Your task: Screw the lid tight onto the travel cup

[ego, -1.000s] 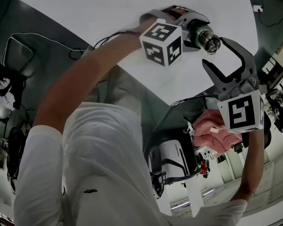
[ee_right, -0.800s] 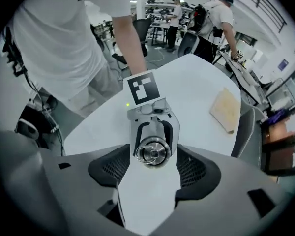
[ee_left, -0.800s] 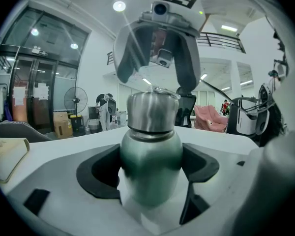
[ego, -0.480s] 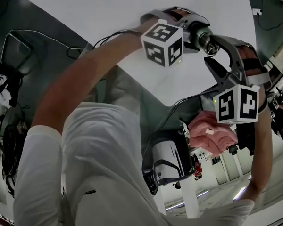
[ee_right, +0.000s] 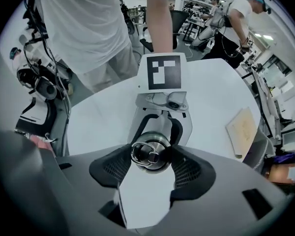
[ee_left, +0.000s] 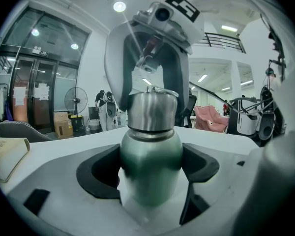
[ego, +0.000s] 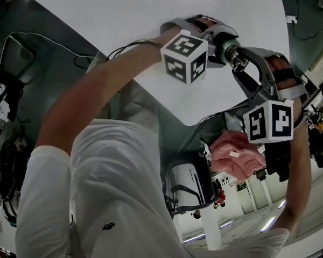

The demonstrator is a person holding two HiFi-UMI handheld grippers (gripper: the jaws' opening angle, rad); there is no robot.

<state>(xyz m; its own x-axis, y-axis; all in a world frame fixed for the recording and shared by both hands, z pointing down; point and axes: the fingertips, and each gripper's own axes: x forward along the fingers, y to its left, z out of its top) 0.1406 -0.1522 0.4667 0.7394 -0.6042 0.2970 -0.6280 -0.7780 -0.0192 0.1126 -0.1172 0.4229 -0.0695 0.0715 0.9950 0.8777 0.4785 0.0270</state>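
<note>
The green travel cup (ee_left: 150, 161) is held above the table, and my left gripper (ee_left: 150, 170) is shut on its body, one dark pad on each side. Its steel lid (ee_left: 152, 109), with a ring on top (ee_right: 148, 153), sits on the cup's neck. My right gripper (ee_right: 151, 161) points down over the lid. Its jaws have just been closing, and both pads (ee_right: 184, 168) now touch the lid's rim. In the head view the right gripper (ego: 238, 63) meets the cup's end beside the left gripper (ego: 218, 39).
A white table (ee_right: 211, 82) lies under both grippers. A tan notebook (ee_right: 243, 127) rests near its edge. A pink chair (ego: 231, 152), a white machine (ego: 188, 184) and cables stand on the floor. Other people are at work in the background.
My right gripper has rolled and moved in from the lower right onto the cup's lid end. Its fingers, spread and apart from the lid before, now flank it. The left gripper and cup stayed put.
</note>
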